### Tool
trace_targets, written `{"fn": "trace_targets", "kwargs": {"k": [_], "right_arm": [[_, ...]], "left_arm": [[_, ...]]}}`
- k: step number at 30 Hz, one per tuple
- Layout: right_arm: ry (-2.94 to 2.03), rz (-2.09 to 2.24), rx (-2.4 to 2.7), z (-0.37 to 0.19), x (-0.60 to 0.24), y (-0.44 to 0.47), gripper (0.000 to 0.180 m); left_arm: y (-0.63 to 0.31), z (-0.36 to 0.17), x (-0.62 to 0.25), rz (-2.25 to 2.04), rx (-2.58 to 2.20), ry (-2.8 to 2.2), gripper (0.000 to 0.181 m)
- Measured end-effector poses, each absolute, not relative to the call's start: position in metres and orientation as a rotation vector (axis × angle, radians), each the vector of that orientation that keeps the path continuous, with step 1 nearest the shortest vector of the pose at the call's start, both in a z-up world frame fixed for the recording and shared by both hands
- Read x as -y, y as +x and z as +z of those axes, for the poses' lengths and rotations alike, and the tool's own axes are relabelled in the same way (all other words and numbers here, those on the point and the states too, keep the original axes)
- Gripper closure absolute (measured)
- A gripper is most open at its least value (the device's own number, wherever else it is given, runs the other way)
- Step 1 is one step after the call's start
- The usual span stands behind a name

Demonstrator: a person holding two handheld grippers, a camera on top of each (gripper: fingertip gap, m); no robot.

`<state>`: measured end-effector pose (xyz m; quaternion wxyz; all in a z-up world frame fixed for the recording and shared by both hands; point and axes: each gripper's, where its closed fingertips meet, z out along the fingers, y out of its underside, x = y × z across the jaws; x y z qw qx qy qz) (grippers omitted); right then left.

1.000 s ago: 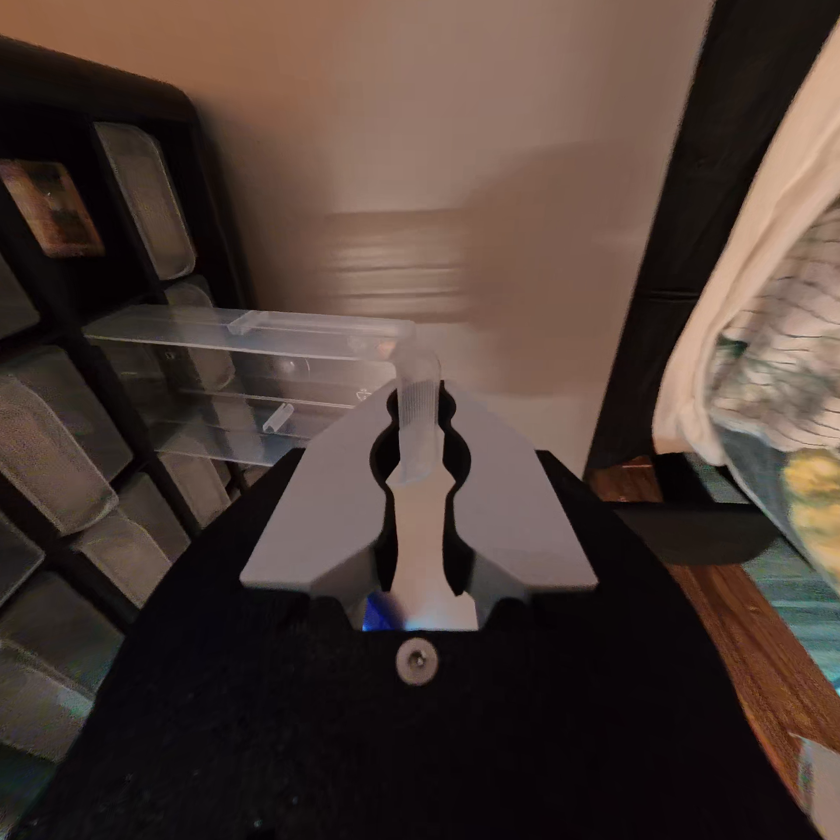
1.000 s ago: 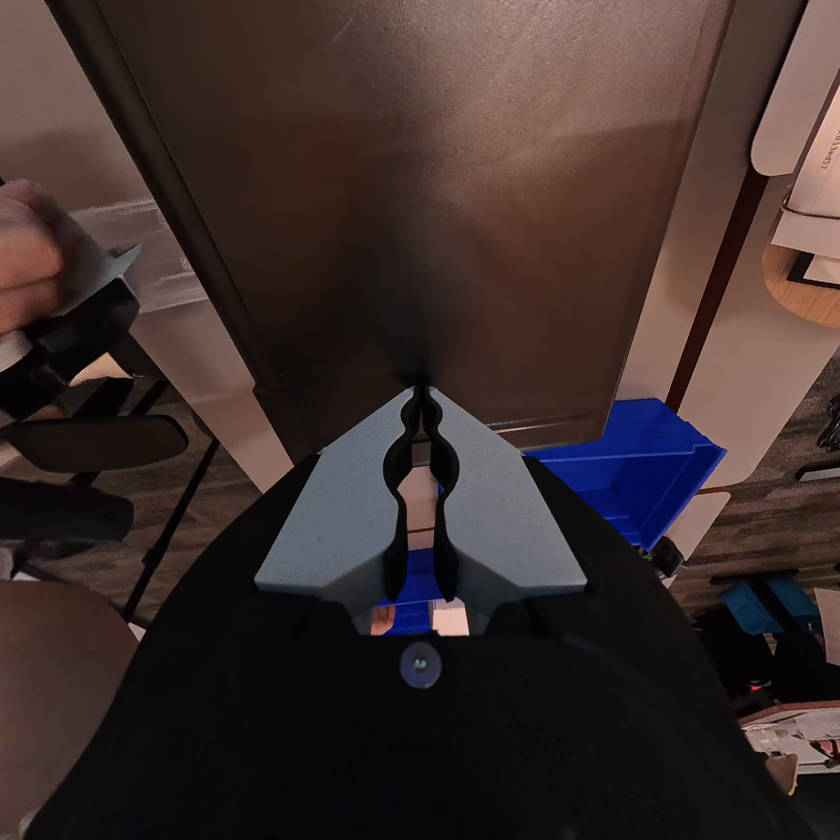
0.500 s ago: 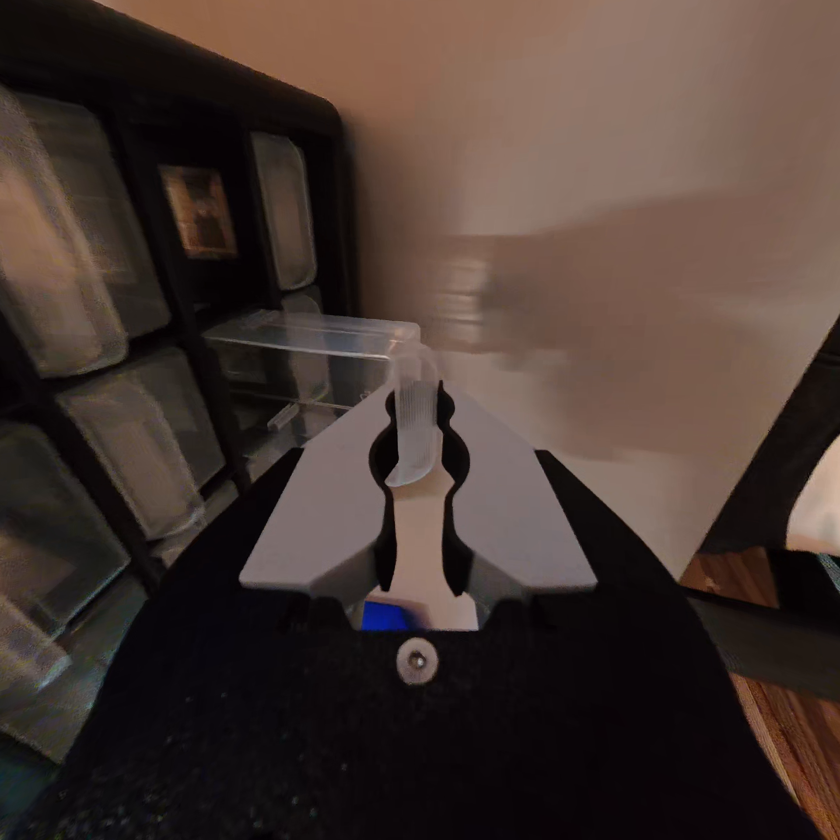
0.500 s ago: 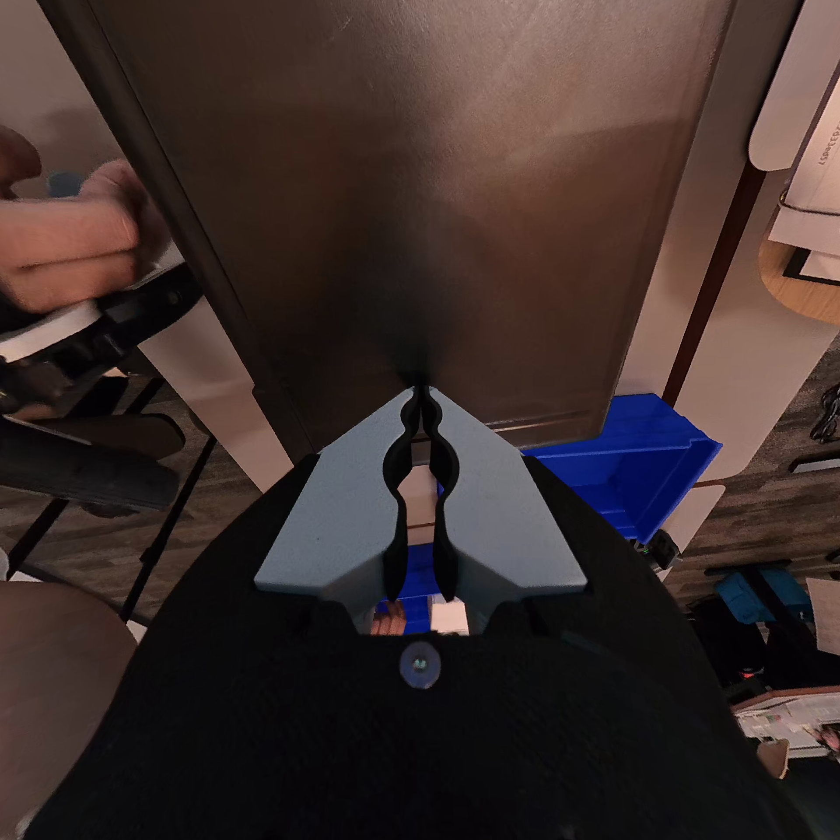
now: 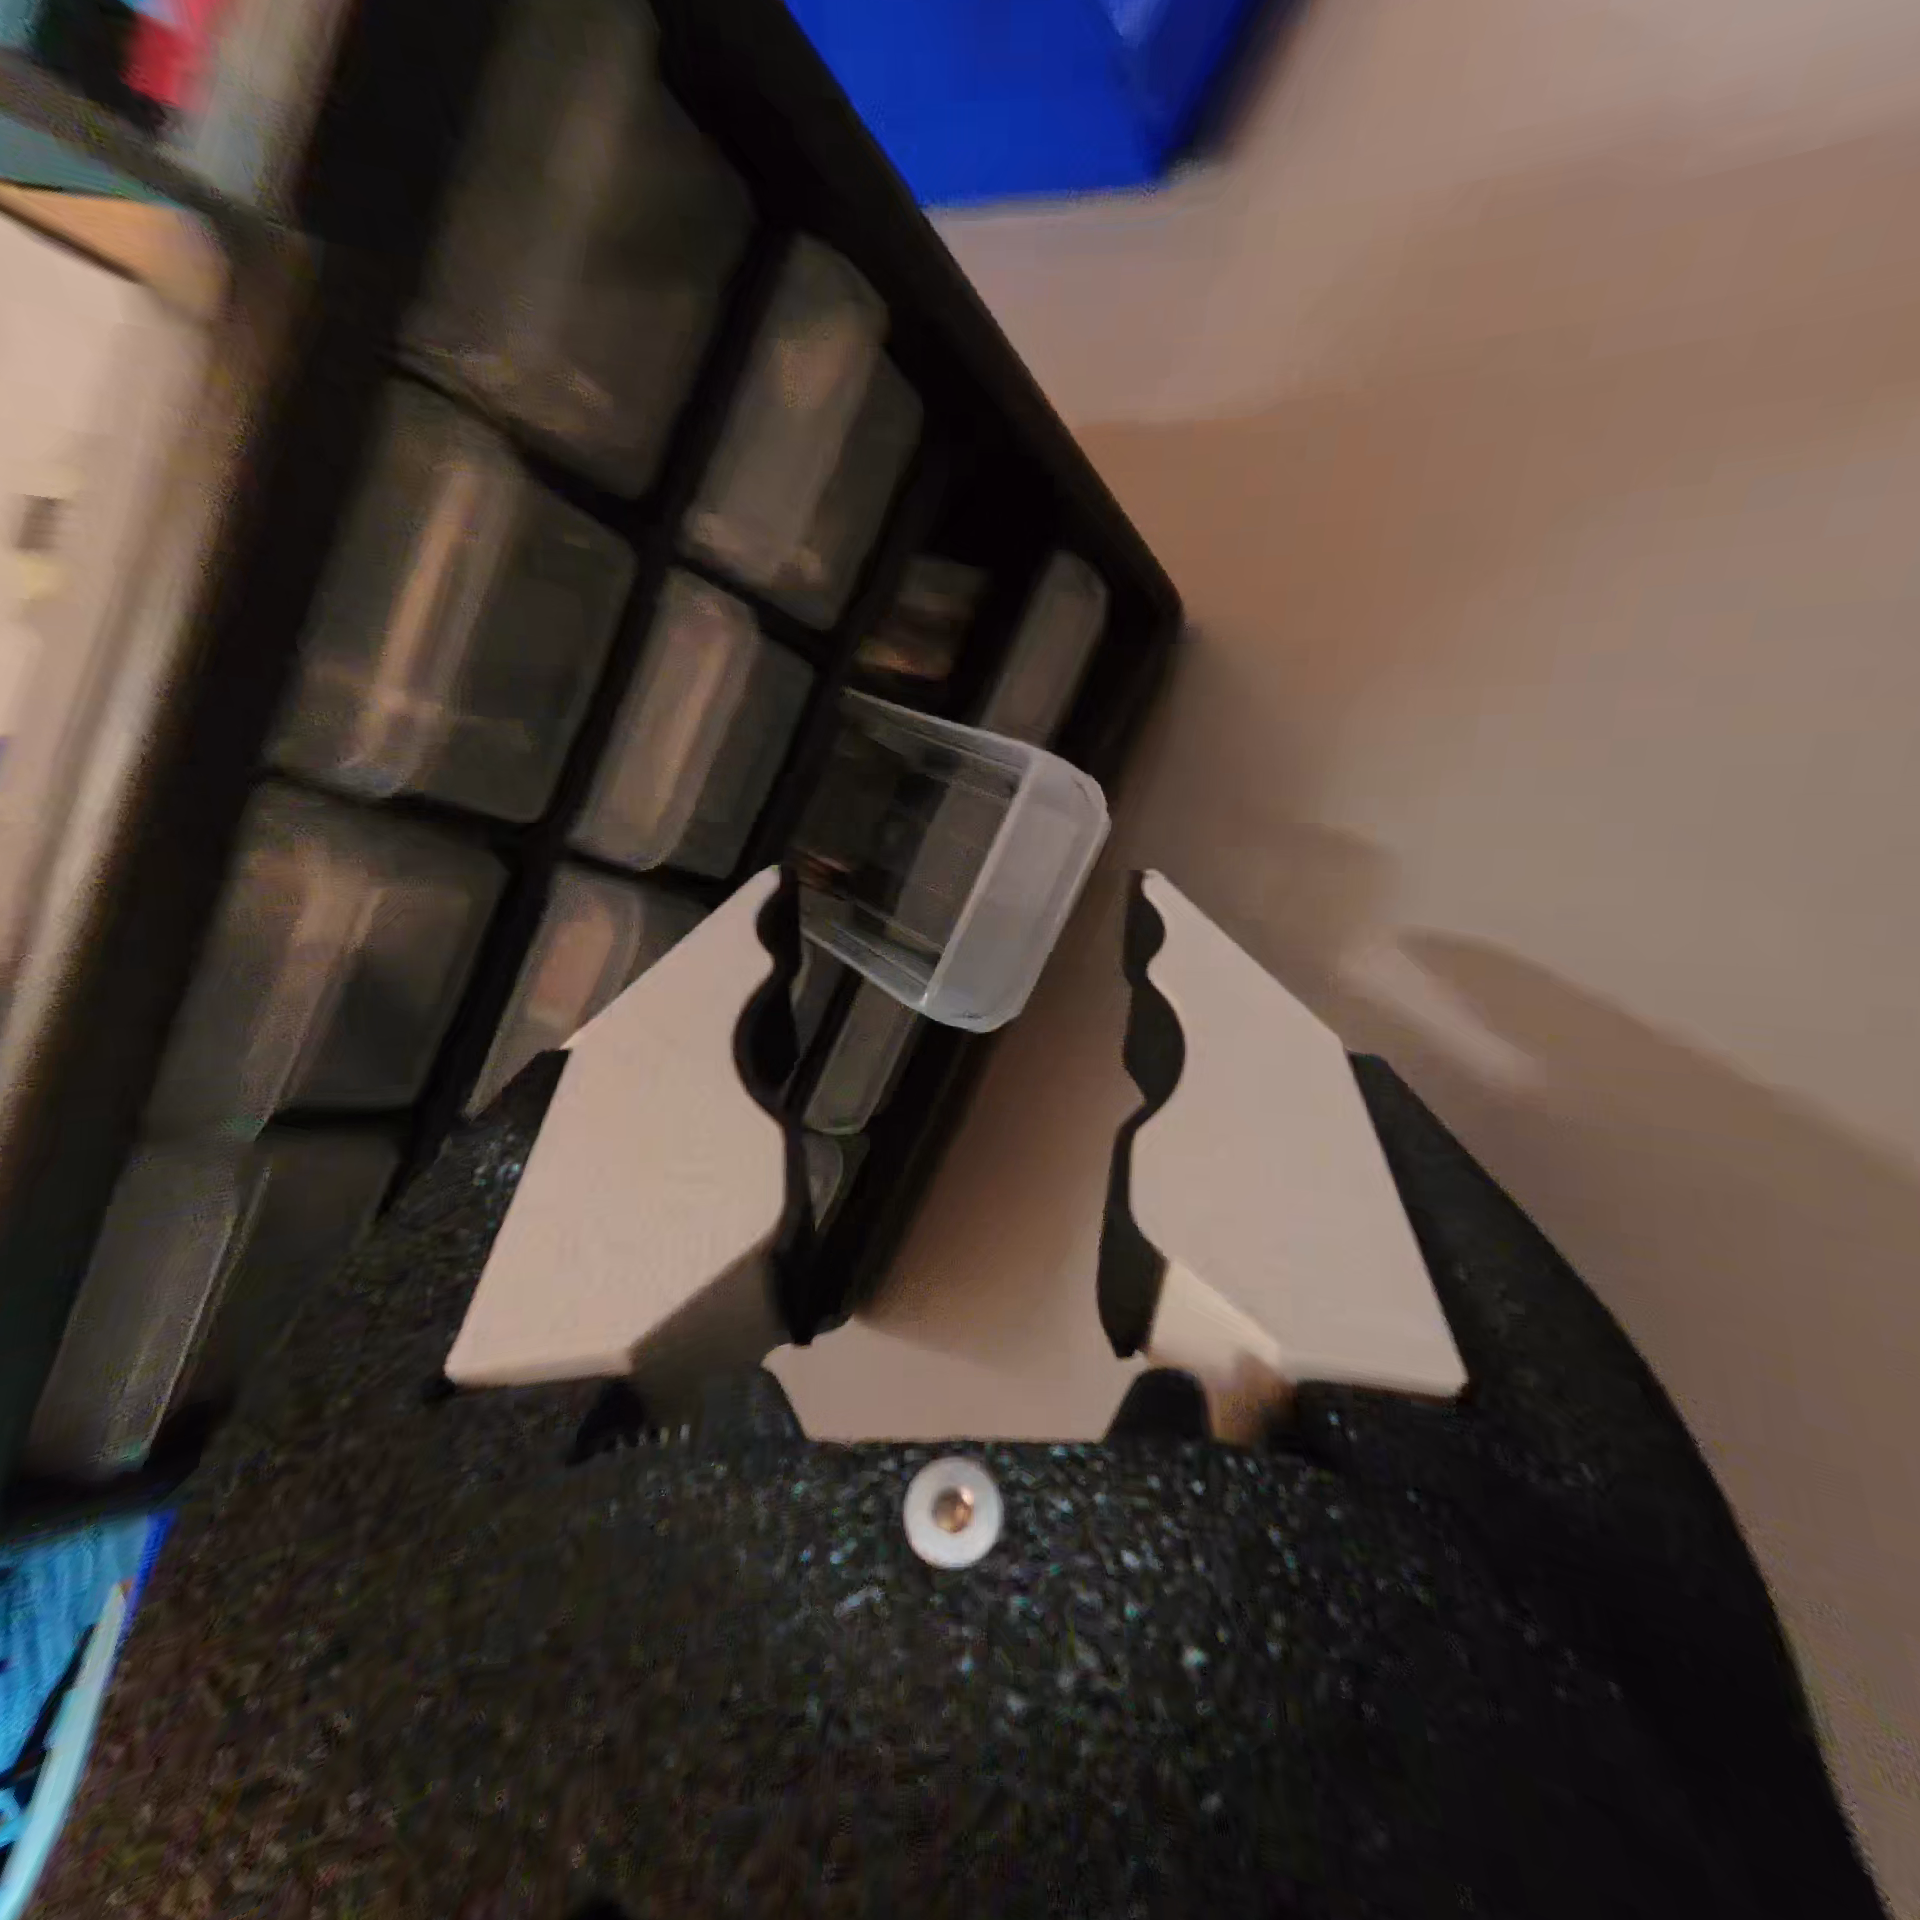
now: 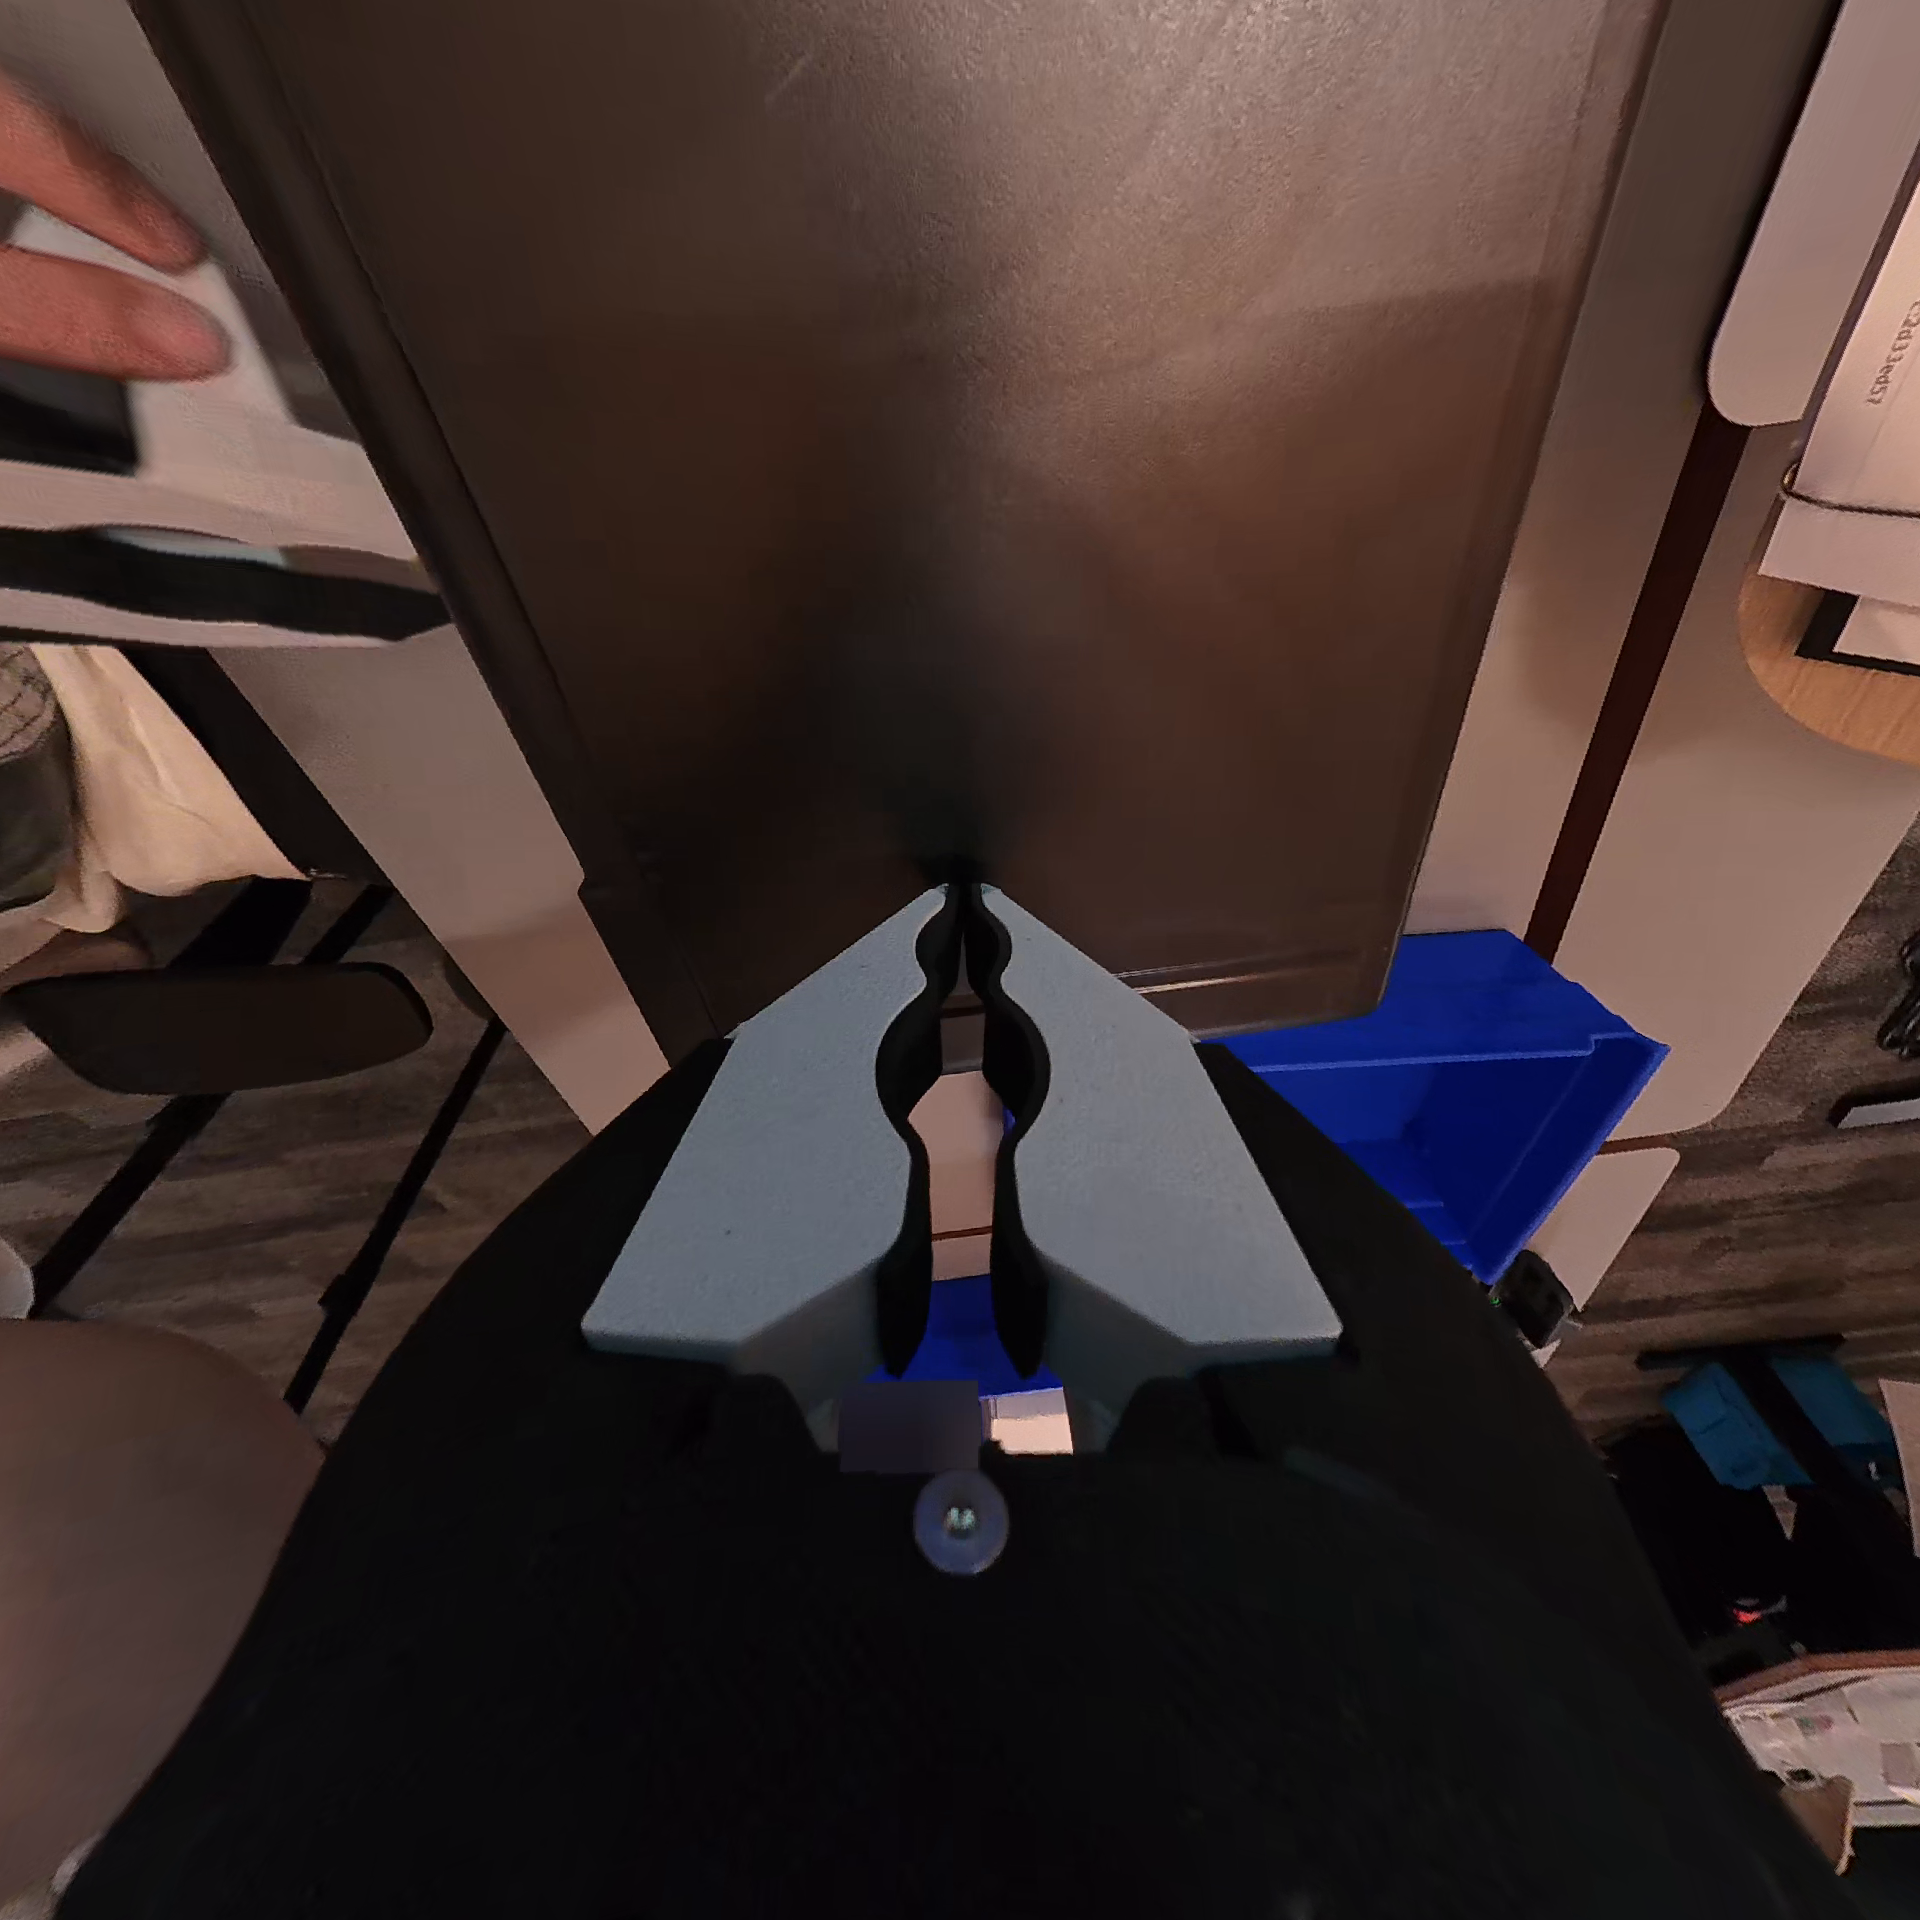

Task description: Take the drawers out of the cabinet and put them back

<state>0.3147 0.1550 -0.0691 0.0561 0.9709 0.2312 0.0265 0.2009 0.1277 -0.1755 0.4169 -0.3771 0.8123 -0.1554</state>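
In the left wrist view a black cabinet with a grid of clear drawers fills the left side, tilted. One clear drawer sticks part way out of its slot near the cabinet's right edge. My left gripper is open; the drawer's front end sits between and just beyond the fingertips, free of both. In the right wrist view my right gripper is shut and empty, its tips pressed against the dark flat top of the cabinet. A hand with the left gripper's body shows at the left edge.
A beige wall lies right of the cabinet. A blue bin sits behind the cabinet in the right wrist view and also shows at the top of the left wrist view. A chair arm and papers lie around.
My left gripper has opened and let go of the drawer's handle, with the drawer pushed further into its slot. The left view has swung and tilted. The right gripper has not moved.
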Motion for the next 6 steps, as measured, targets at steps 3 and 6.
{"fn": "trace_targets", "kwargs": {"k": [3,6], "right_arm": [[2.94,0.075,-0.699,-0.069,-0.155,0.315,0.18],[2.936,0.085,-0.698,-0.069,-0.155,0.315,0.18]], "left_arm": [[0.192,-0.154,-0.114,-0.583,-1.773,-0.944,0.128],[0.18,-0.155,-0.101,-0.685,-1.593,-0.91,0.181]]}}
